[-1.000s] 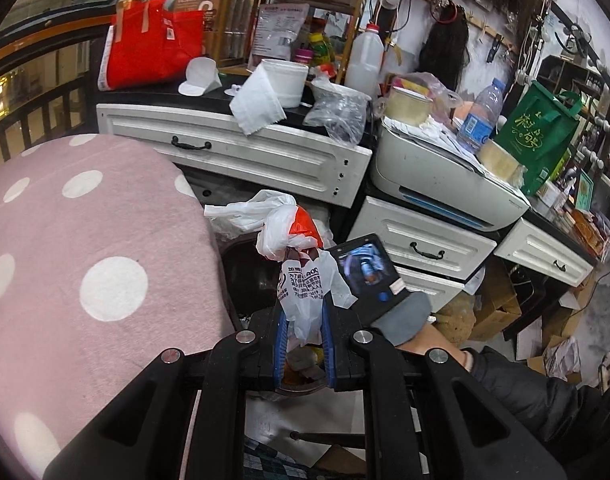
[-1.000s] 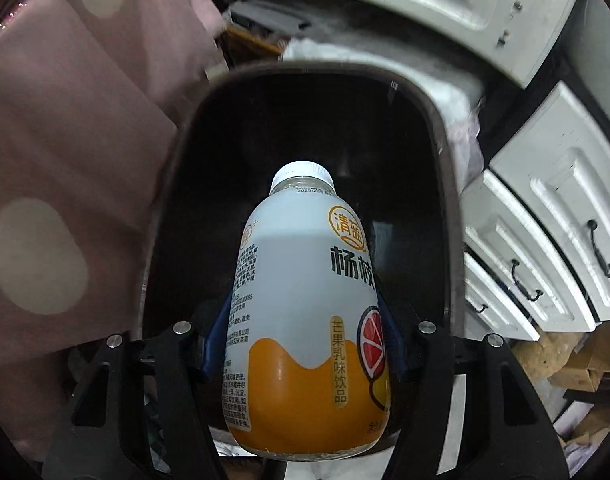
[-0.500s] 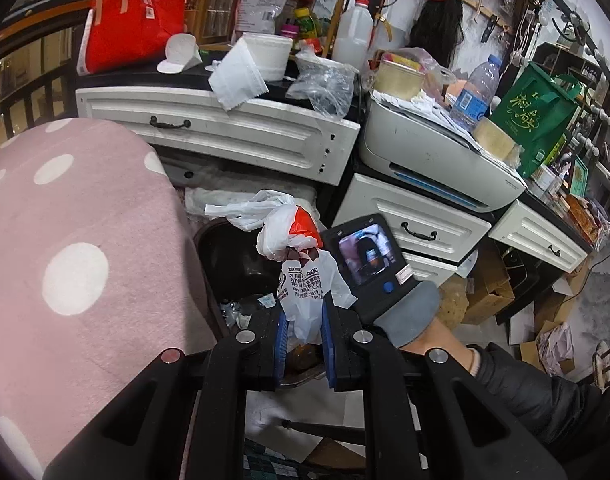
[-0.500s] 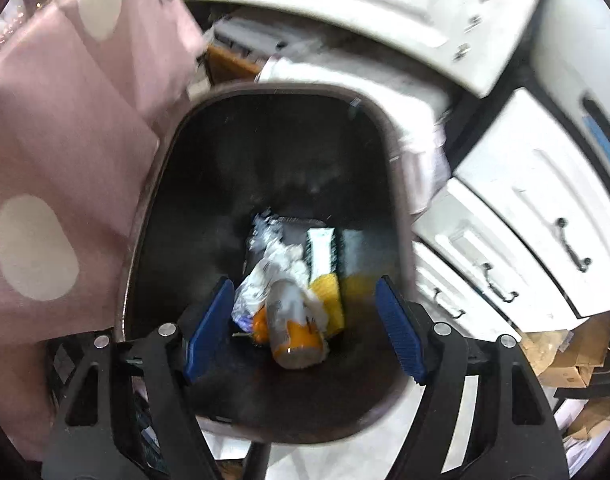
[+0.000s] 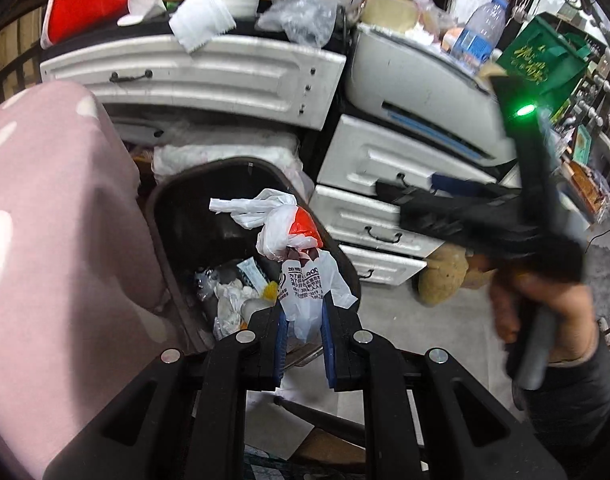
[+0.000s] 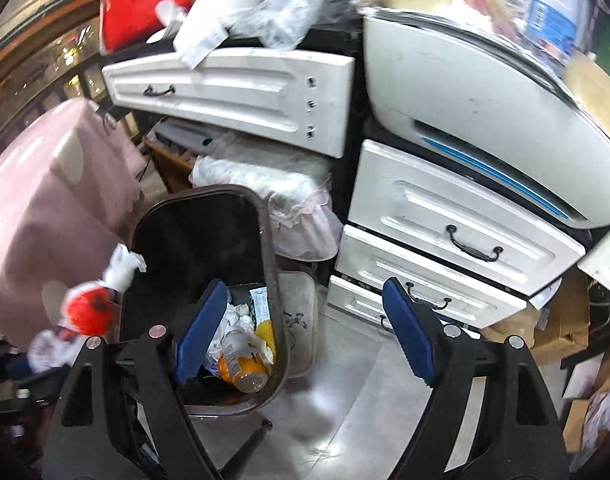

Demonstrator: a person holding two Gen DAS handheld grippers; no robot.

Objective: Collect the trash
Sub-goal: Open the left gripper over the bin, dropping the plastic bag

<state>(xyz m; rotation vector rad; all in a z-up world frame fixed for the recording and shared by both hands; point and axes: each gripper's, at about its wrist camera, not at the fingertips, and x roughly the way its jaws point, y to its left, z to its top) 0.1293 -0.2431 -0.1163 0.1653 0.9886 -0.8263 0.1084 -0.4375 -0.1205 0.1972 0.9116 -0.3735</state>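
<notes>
Bottle (image 6: pixel 241 368) dropped into bin (image 6: pixel 273 280); right claw (image 6: pixel 305 332) wide open, empty, raised. Left claw (image 5: pixel 303 340) clamps plastic bag (image 5: pixel 305 276) above bin.

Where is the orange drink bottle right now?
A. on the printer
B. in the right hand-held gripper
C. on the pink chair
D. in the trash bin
D: the bottle lies among crumpled paper at the bottom of the bin, and the right hand-held gripper is open and empty.
</notes>
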